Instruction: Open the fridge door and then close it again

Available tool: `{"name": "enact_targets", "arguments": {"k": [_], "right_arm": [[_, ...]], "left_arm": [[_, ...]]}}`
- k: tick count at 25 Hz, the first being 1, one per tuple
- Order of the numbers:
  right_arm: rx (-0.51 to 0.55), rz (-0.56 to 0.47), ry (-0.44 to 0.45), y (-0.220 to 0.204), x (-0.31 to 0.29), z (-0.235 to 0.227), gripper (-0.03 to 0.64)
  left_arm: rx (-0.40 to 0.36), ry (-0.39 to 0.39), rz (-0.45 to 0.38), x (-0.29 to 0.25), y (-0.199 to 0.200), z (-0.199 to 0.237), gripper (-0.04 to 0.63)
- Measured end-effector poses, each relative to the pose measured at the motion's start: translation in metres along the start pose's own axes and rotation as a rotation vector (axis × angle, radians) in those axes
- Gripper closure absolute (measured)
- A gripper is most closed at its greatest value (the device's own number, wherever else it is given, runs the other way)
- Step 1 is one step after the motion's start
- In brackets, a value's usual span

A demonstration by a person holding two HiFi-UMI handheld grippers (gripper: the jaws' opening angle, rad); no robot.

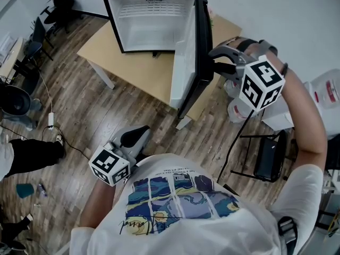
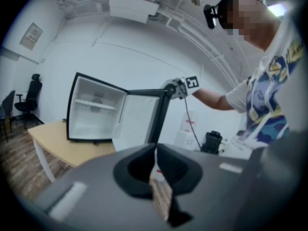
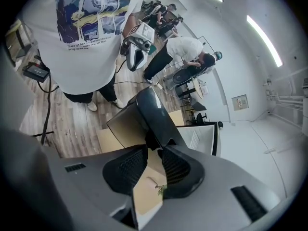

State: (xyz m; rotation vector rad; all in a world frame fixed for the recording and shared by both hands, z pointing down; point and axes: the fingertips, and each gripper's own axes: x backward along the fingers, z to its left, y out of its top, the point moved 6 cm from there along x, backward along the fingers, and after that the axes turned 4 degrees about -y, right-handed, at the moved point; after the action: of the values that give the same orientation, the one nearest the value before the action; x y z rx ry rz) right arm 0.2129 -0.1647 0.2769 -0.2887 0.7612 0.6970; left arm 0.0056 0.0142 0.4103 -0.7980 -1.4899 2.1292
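A black mini fridge (image 1: 154, 20) stands on a wooden table (image 1: 138, 70), its white inside bare. The door (image 1: 186, 62) is swung wide open toward me. My right gripper (image 1: 214, 62) is at the door's outer edge with its jaws closed on that edge. In the right gripper view the black door (image 3: 149, 109) runs out from between the fingers of the right gripper (image 3: 153, 146). My left gripper (image 1: 139, 134) hangs low by my body, away from the fridge, shut and holding nothing. The left gripper view shows the fridge (image 2: 94, 109) and door (image 2: 139, 121) from afar.
A black folding stand (image 1: 265, 158) and white containers (image 1: 329, 94) are to the right of the table. Office chairs (image 1: 37, 36) and a fan (image 1: 13, 100) stand at the left. Another person (image 1: 26, 153) is at the left edge, on the wood floor (image 1: 95, 126).
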Motion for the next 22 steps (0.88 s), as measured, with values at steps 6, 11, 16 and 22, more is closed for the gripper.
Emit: {"name": "enact_targets", "arguments": {"k": [6,11,16,22], "right_arm": [[0.011,0.033,0.01,-0.007,0.007,0.006,0.545],[0.017,0.059,0.013,-0.013,0.011,0.011,0.545],[0.017,0.08,0.02,-0.017,0.014,0.014,0.545],[0.017,0.093,0.031,-0.024,0.017,0.016,0.543]], "left_arm": [[0.003,-0.011,0.001,0.0,0.0,0.0,0.575],[-0.004,-0.02,0.005,-0.003,0.0,-0.003,0.575],[-0.006,-0.028,0.007,-0.002,0.001,-0.004,0.575],[-0.002,-0.025,0.011,0.0,-0.001,-0.001,0.575]]}}
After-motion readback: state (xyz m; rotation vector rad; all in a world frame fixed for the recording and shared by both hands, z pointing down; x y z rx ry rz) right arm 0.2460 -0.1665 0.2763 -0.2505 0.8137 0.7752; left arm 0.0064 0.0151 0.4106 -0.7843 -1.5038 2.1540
